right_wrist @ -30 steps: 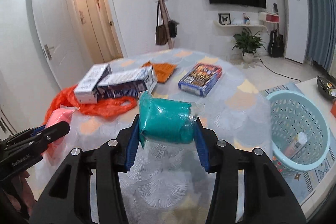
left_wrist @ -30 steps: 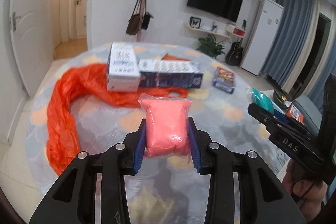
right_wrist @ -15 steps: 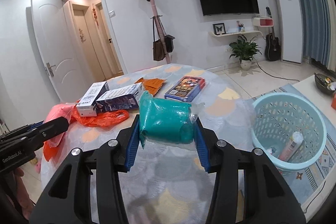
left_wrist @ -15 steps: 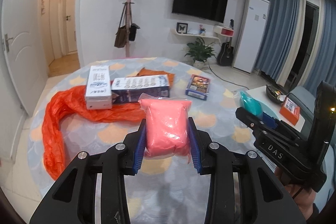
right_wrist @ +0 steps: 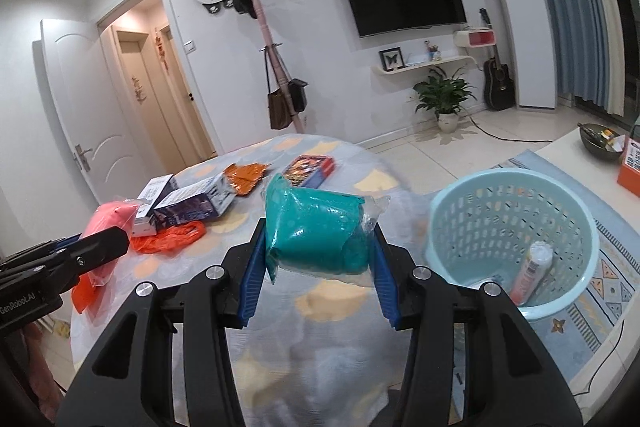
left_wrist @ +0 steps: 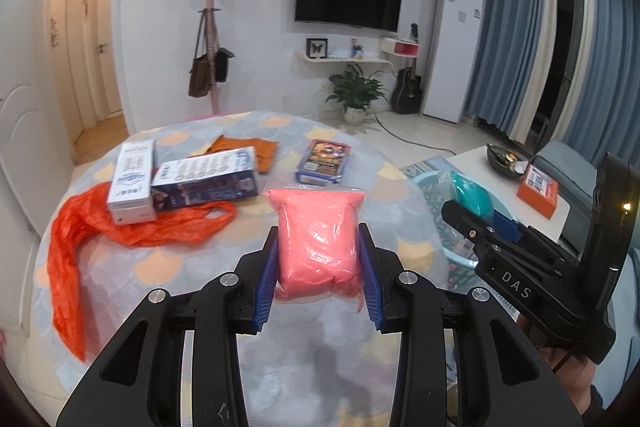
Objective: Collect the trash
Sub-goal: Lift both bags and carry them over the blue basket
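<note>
Item one, the teal bag [right_wrist: 316, 227]: we hold it clenched between the blue pads of our right claw [right_wrist: 318, 259], above the bench [right_wrist: 320, 347] edge and just left of the pale blue basket [right_wrist: 508, 227]. Item two, the pink bag [left_wrist: 318, 235]: we grasp it upright in our left claw [left_wrist: 318, 275], over the near part of the bench. Change noted against a second ago: both views have tilted up and swung rightward, the basket has grown larger and nearer in the right view, and its rim now shows behind our right claw in the left view. We judge this as transport under way, both bags lifted clear and headed for the basket, which already holds a tube [right_wrist: 532, 271]. Pose: both claws level, pointing forward across the bench, the right one leading toward the basket. Remaining on the bench: an orange plastic bag [left_wrist: 120, 227], a white box [left_wrist: 132, 179], a dark box [left_wrist: 208, 183], an orange packet [left_wrist: 260, 151], a colourful box [left_wrist: 324, 163].
</note>
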